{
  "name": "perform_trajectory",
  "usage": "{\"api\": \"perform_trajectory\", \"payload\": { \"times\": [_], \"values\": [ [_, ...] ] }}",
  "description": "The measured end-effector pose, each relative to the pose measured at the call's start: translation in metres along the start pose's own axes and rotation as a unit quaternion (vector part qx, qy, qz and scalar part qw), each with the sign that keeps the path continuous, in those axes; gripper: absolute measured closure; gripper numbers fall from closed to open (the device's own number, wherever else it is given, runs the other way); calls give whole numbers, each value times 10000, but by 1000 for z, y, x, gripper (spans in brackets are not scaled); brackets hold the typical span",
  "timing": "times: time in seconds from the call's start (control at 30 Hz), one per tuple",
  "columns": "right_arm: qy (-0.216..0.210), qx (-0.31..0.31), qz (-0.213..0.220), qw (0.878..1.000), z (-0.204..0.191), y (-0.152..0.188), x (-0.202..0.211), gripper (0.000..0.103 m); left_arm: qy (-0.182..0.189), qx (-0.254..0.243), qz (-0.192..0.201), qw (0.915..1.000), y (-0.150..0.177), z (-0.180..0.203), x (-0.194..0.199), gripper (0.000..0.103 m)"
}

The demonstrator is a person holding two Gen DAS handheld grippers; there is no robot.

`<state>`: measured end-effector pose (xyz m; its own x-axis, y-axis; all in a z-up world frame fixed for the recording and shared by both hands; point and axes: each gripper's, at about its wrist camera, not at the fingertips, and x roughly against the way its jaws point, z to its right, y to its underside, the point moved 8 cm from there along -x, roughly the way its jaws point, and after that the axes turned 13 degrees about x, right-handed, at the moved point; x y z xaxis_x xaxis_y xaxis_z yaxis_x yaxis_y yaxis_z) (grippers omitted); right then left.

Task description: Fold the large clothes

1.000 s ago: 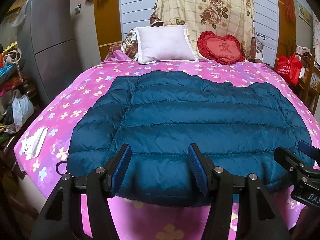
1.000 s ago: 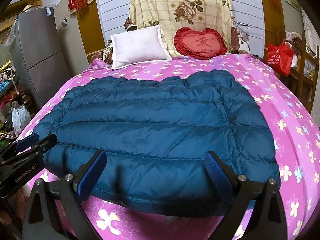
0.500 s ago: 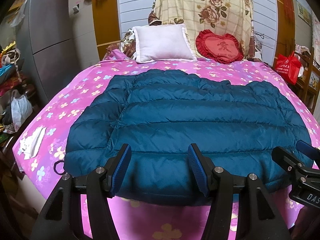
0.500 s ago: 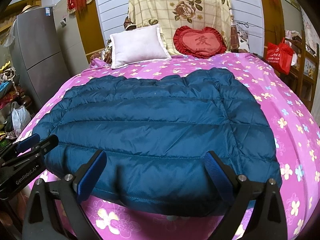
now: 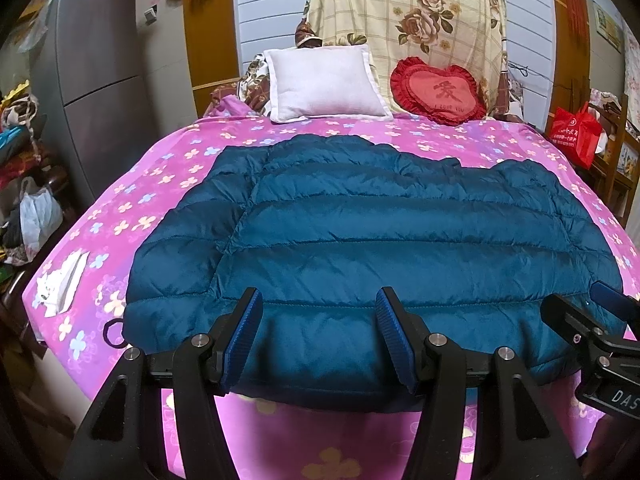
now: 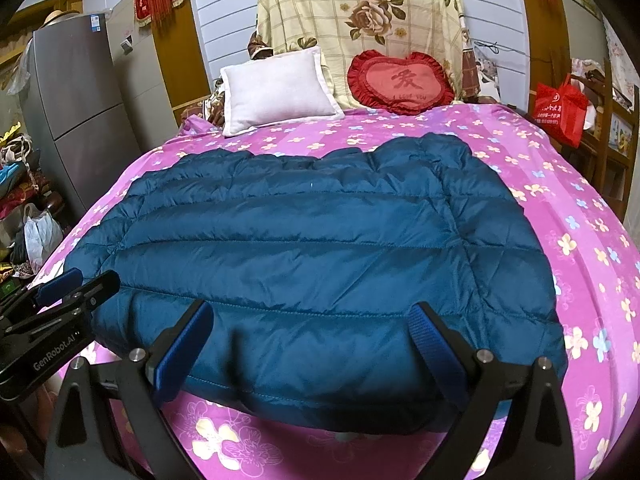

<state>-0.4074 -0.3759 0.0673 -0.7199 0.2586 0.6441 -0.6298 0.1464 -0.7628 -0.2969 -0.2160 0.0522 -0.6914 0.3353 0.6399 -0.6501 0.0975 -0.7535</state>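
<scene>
puffy quilted teal jacket [image 5: 384, 232] flat on floral pink sheet [image 5: 168, 176]; left claw [image 5: 320, 336], right claw [image 6: 312, 344] agape, apparently clear of fabric.

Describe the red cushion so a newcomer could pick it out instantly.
Start at the bed with the pink flowered cover and look to its head end. Two cushions lean there, side by side: the red cushion is on the right of the white pillow. It alone is heart-shaped, with a ruffled edge.
</scene>
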Motion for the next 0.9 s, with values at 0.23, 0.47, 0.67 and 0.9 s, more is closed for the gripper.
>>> {"api": "perform_trajectory", "payload": {
  "times": [0.23, 0.47, 0.67, 0.9],
  "values": [
    [-26, -6, -34, 10000, -1, 1, -3, 3, 15, 8, -28, 10000, 1, 0, -3, 64],
    [-31, -8, -48, 10000, -1, 1, -5, 3, 4, -9, -46, 10000, 1, 0, -4, 64],
    [-39, -12, -78, 10000, -1, 3, -9, 3, 21, 47, -95, 9999, 1, 0, -8, 64],
    [-41, -10, -101, 9999, -1, 3, -10, 3, 78, 88, -111, 9999, -2, -7, -13, 64]
  ]
}}
